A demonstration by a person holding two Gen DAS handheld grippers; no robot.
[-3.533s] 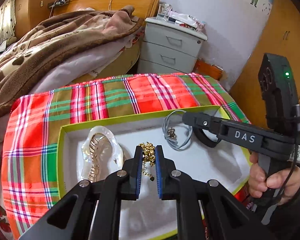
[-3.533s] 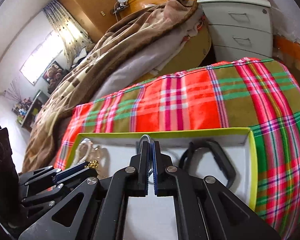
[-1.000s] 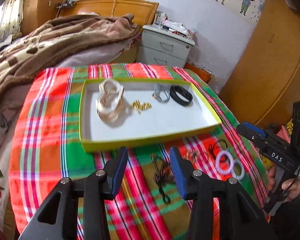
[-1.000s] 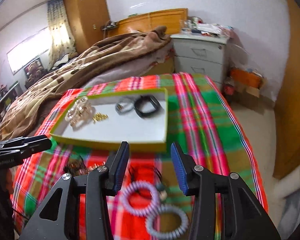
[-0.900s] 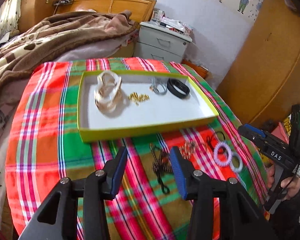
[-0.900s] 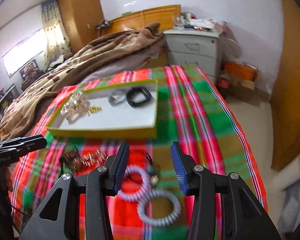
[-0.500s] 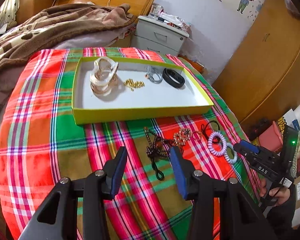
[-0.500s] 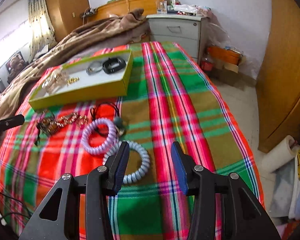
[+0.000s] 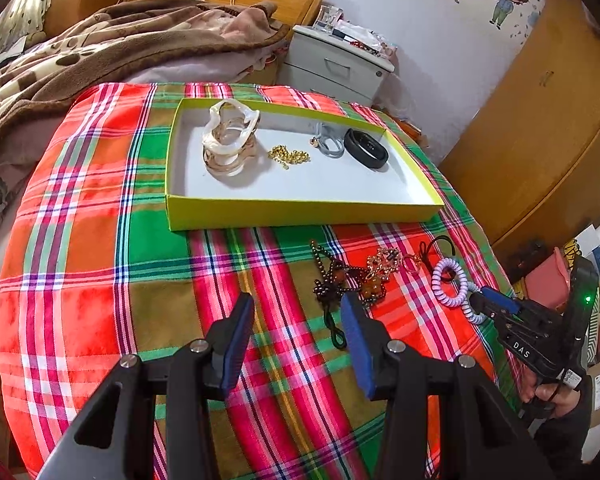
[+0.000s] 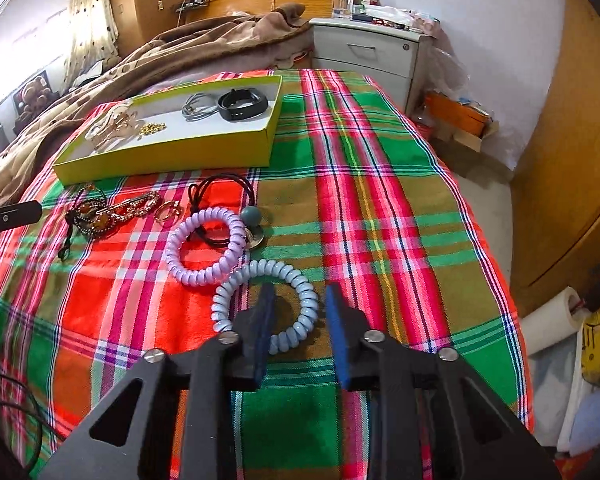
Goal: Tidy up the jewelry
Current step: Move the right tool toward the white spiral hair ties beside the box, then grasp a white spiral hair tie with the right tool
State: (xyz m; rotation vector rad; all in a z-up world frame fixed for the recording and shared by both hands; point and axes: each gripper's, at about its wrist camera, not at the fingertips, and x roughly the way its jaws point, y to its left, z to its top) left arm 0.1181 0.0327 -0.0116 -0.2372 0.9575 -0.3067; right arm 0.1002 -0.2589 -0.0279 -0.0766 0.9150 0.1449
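Note:
A yellow-green tray (image 9: 300, 212) (image 10: 172, 156) on the plaid cloth holds a pearly bangle (image 9: 230, 140), a gold chain (image 9: 289, 157), a grey cord (image 9: 327, 142) and a black band (image 9: 366, 153). In front of it lie a dark bead necklace (image 9: 332, 280) (image 10: 88, 216), gold pieces (image 9: 384, 260), a black hair tie (image 10: 220, 192), a lilac coil tie (image 10: 206, 246) and a blue coil tie (image 10: 266, 304). My left gripper (image 9: 296, 320) is open above the cloth, left of the necklace. My right gripper (image 10: 298, 312) is open with its jaws straddling the blue coil's right side.
A bed with a brown blanket (image 9: 100, 52) lies behind and to the left. A white nightstand (image 9: 336, 68) stands behind the table. A wooden wardrobe (image 9: 540, 120) is on the right. Boxes and a paper roll (image 10: 548, 320) sit on the floor past the table's right edge.
Both grippers let go in the tray, opened and pulled back toward the near edge. The right gripper has since come down over the blue coil tie.

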